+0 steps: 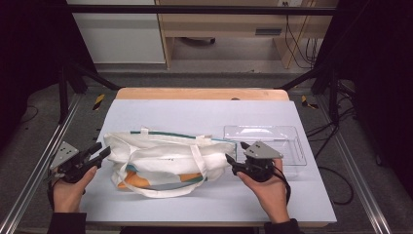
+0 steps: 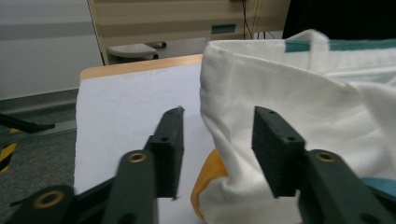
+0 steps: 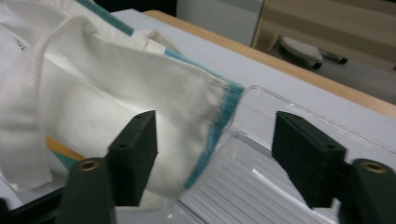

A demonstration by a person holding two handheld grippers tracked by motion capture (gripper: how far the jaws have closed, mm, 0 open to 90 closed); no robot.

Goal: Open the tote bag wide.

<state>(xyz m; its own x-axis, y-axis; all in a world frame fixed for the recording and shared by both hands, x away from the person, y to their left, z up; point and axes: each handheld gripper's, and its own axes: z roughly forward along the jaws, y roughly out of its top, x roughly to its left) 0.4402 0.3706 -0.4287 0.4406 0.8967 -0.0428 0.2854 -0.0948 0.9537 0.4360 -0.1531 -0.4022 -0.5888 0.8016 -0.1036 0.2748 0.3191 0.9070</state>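
A white cloth tote bag (image 1: 165,158) with teal and orange print lies flat across the middle of the table, its handles draped over it. My left gripper (image 1: 103,150) is open at the bag's left end; in the left gripper view the bag's corner (image 2: 243,154) bulges into the gap between the jaws (image 2: 217,149). My right gripper (image 1: 234,153) is open at the bag's right end. In the right gripper view (image 3: 215,140) the teal-edged rim of the bag (image 3: 187,107) lies between its jaws, over the corner of a clear plastic tray (image 3: 261,182).
The clear plastic tray (image 1: 287,134) sits at the right, its left corner under the bag's end. The table is covered by a pale sheet (image 1: 195,109), with a wooden edge (image 1: 199,93) at the back. Metal rails run along both sides.
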